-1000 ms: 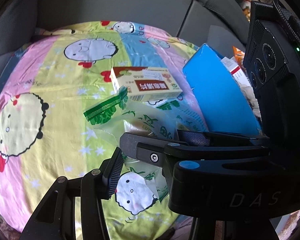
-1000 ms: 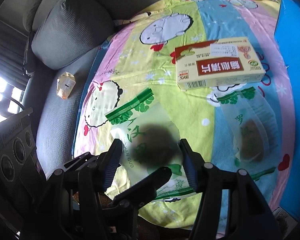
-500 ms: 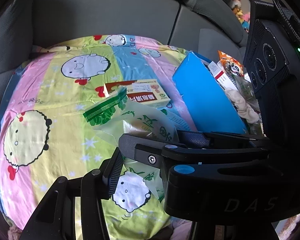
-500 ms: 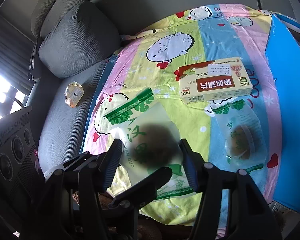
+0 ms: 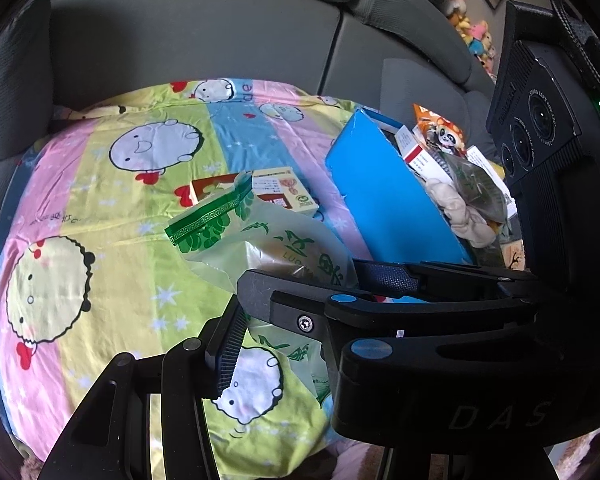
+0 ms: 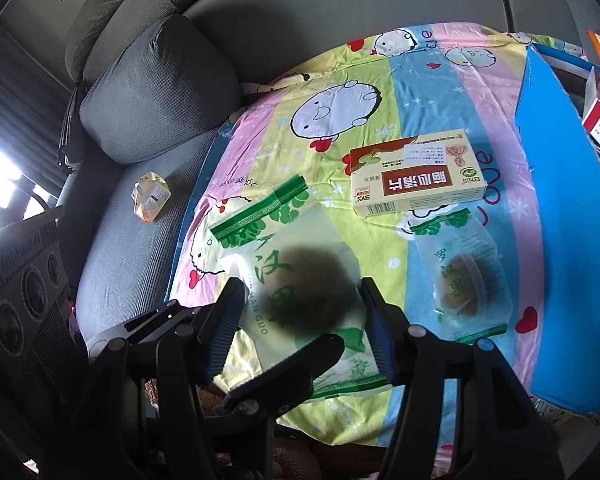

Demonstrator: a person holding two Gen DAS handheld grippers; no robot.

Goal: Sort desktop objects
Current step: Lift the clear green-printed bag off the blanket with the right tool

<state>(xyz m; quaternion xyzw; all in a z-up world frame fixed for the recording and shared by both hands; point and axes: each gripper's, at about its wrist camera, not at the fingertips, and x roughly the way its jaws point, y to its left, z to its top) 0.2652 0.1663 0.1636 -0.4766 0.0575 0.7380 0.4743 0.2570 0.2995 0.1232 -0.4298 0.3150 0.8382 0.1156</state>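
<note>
Fingers (image 6: 224, 320) of both grippers clamp 1 green pouch (image 6: 296, 276).

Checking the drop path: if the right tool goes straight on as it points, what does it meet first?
The striped cloth, I think, left of the box; the green packet is already in its grip. Depth unclear.
</note>
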